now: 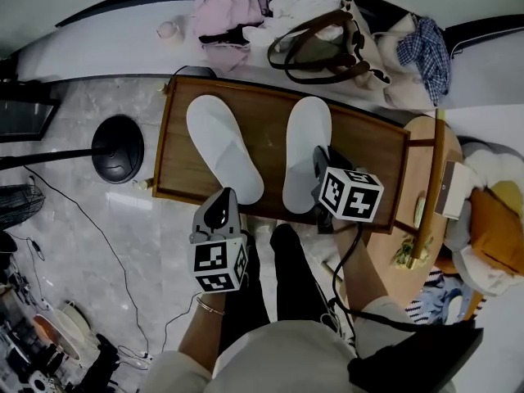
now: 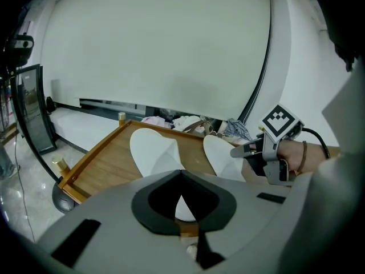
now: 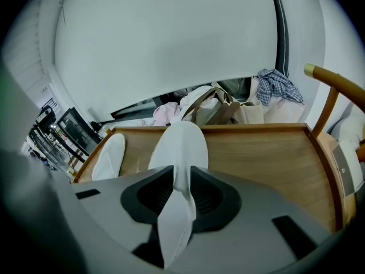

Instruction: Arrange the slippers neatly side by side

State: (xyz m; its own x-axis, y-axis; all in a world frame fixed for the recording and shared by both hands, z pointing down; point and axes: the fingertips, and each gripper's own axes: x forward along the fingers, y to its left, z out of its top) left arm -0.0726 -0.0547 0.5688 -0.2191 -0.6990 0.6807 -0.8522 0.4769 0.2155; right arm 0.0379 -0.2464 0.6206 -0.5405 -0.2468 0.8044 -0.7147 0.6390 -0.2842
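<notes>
Left gripper (image 2: 182, 173) and right gripper (image 3: 181, 170) at the desk's (image 1: 368, 150) near edge.
The right gripper pinches the right slipper's (image 1: 307, 137) heel edge, a grip only the right gripper view shows. The left gripper's jaws are together at the left slipper's (image 1: 223, 146) heel. Farther off, both toes point toward the desk's far edge.

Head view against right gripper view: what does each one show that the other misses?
Head view only: the left gripper and right gripper from above, the person's legs, and a black round stand base. Right gripper view only: the heel of the right-hand slipper, up close, between that gripper's jaws. Both: that slipper and the left-hand slipper on the wooden tray, with the brown bag behind.
</notes>
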